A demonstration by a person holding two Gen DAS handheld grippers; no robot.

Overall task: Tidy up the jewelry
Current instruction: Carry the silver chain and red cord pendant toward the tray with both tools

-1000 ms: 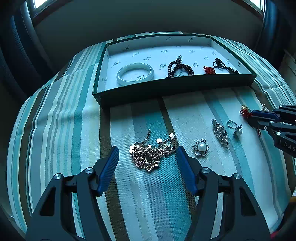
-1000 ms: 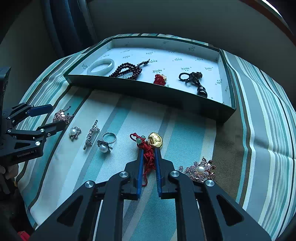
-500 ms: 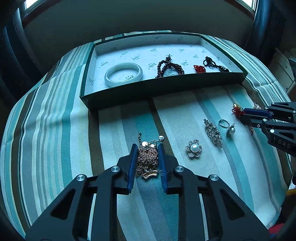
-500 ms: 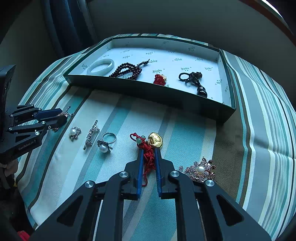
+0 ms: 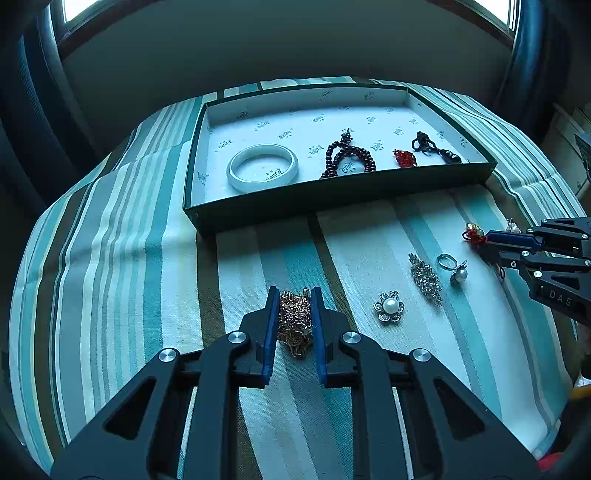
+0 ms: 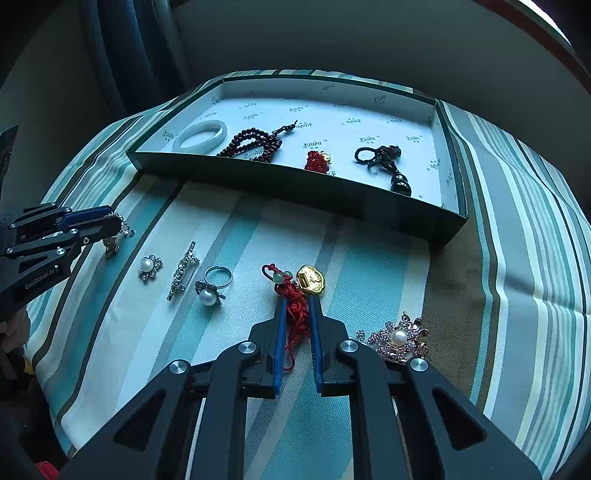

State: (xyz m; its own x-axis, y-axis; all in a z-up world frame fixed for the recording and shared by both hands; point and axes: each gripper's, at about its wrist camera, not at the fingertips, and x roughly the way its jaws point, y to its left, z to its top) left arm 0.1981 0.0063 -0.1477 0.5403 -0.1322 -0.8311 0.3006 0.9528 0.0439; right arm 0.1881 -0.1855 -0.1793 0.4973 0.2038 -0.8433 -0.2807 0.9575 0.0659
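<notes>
You have a striped tablecloth (image 5: 122, 258) in teal, white and brown filling the middle of both views. Dark curtains (image 6: 136, 48) hang at the upper left of the right wrist view, and bright window (image 5: 75, 5) strips sit in the top corners.

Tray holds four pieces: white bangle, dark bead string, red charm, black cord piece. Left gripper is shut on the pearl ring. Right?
Not the pearl ring: it lies loose on the cloth. The left wrist view shows the left gripper shut on the gold chain. The tray count is correct.
</notes>
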